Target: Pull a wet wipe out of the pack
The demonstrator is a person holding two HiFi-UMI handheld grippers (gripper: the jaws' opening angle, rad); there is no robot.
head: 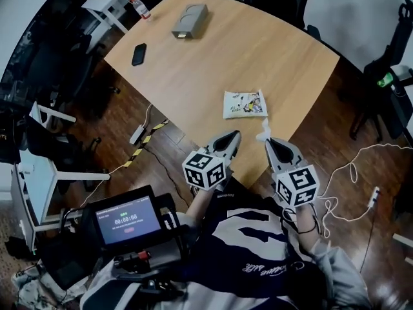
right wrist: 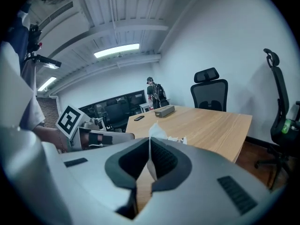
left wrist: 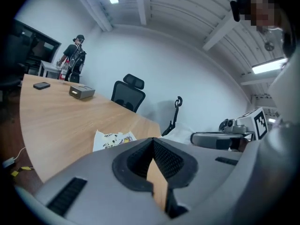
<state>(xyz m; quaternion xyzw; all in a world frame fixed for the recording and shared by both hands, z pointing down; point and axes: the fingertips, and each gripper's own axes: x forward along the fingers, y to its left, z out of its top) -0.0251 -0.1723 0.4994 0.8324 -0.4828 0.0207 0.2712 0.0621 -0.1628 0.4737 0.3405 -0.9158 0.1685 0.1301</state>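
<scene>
Wipe [head: 263, 132] is pinched in the right tool [head: 269, 142], just near of the pack [head: 245, 103] lying on the desk [head: 258, 50]. Left tool [head: 234, 136] is clenched empty, on the pack's near left side.

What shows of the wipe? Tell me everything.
The wipe is a thin, white, crumpled sheet, pinched upright between the shut jaws of the right gripper. Its free end pokes up past the jaw tips, above the table edge, just short of the pack. Whether it still touches the pack is unclear.
</scene>
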